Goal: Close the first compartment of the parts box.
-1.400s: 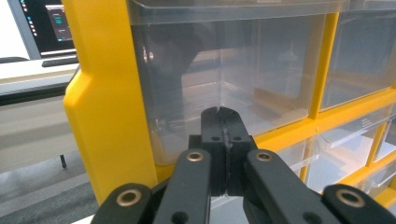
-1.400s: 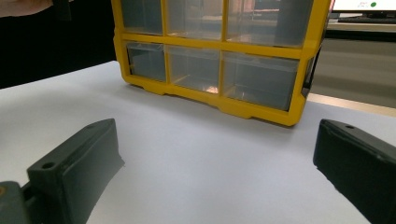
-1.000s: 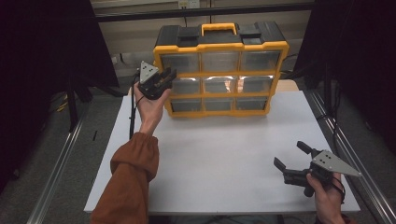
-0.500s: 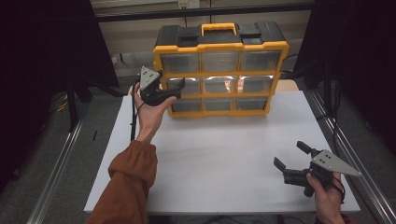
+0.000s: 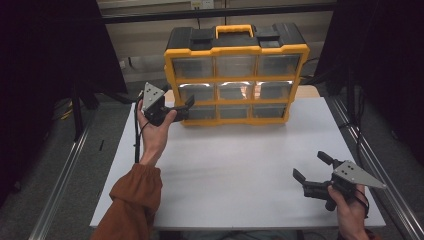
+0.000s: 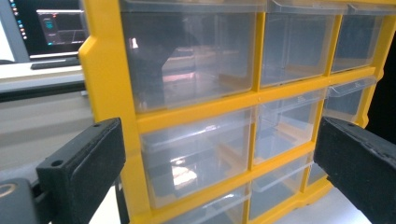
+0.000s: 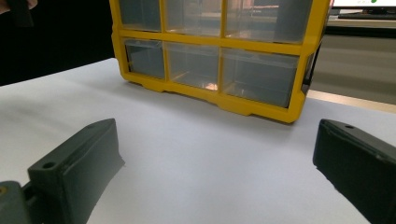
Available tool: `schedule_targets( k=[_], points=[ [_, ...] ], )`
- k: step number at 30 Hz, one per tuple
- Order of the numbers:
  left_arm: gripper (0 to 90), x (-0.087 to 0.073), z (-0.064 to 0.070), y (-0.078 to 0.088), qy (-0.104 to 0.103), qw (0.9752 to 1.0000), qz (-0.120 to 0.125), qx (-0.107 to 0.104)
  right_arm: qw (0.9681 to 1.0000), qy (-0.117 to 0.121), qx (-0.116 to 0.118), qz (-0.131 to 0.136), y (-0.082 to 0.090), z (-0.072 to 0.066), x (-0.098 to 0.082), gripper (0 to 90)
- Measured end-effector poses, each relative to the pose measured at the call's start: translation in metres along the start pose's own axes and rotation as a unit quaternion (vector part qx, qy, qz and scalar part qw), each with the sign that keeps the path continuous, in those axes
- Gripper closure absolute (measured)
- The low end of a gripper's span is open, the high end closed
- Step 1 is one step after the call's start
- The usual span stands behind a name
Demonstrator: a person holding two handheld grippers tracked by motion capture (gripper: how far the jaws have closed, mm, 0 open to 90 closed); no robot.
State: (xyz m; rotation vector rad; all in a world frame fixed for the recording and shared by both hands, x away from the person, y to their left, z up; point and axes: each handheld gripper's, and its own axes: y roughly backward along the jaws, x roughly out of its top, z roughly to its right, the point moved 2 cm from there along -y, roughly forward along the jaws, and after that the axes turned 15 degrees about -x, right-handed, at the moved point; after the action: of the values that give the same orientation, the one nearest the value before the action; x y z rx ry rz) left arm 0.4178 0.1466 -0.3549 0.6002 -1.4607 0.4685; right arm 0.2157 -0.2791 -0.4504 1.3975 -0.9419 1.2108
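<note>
The drawer cabinet (image 5: 235, 75) stands at the table's (image 5: 240, 200) far edge. Left gripper (image 5: 182, 106), jaws spread, faces its left drawers; right gripper (image 5: 312, 175), also spread, waits well nearer. Risk: an off-centre pull could tip the cabinet.

Organiser (image 5: 235, 75): glossy yellow plastic frame, clear plastic drawers (image 6: 187, 56). Bench (image 5: 240, 165) was matt white, smooth. Tool jaws matt black.

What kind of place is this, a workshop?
Probably a lab recording bench, not a workshop: dark curtains around a white table, a monitor behind, and a person holding camera-fitted grippers near a drawer box.
</note>
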Motion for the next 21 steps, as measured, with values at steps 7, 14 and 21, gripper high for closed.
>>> schedule_targets(
  k=[7,14,21],
  points=[
    [4.1,-0.020,0.009,0.016,0.006,0.9999,-0.012,0.002,1.0000,-0.001,-0.001,0.000,0.000,0.000,0.000,0.5],
    [5.0,-0.035,0.018,0.029,0.005,0.9995,-0.029,-0.006,1.0000,0.002,0.000,0.000,0.000,0.000,0.000,0.5],
    [4.9,-0.049,0.026,0.041,0.013,0.9992,-0.036,-0.011,1.0000,0.005,0.001,-0.002,0.000,0.000,0.000,0.5]
  ],
)
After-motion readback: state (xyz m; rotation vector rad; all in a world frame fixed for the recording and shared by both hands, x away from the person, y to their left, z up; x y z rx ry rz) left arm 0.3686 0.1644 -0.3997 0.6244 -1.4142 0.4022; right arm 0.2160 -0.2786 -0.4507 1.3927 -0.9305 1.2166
